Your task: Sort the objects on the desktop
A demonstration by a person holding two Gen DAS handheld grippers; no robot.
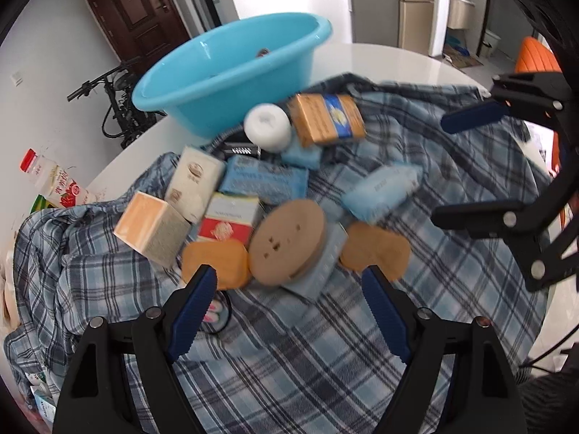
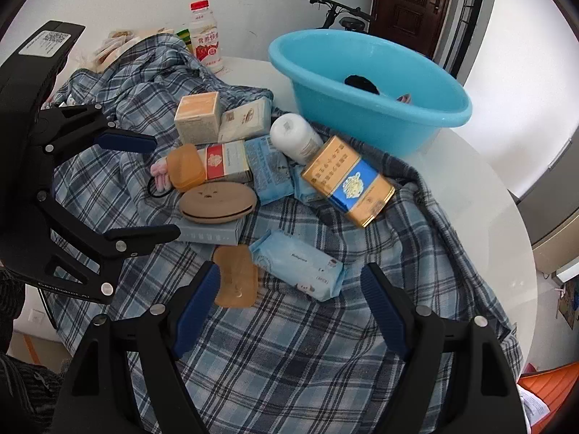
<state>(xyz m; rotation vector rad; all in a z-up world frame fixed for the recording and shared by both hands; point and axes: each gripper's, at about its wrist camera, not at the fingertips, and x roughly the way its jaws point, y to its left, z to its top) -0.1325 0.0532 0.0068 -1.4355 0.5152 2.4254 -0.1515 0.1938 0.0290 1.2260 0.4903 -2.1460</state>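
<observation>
A pile of small items lies on a blue plaid shirt (image 2: pixel 289 343): a gold and blue box (image 2: pixel 347 181), a white bottle (image 2: pixel 295 137), a pale blue wipes pack (image 2: pixel 300 267), a round tan case (image 2: pixel 217 199), orange cases (image 2: pixel 186 166), a red and white box (image 2: pixel 226 161). A blue basin (image 2: pixel 369 86) stands behind them with dark items inside. My left gripper (image 1: pixel 289 311) is open and empty just before the round tan case (image 1: pixel 286 240). My right gripper (image 2: pixel 289 307) is open and empty just before the wipes pack.
The shirt covers a round white table (image 2: pixel 488 195). A milk drink bottle (image 2: pixel 206 36) and snack packs stand at the table's far left edge. A bicycle (image 1: pixel 115 108) and a brown door (image 1: pixel 134 7) are behind the table. An orange chair (image 1: pixel 535 58) stands at the right.
</observation>
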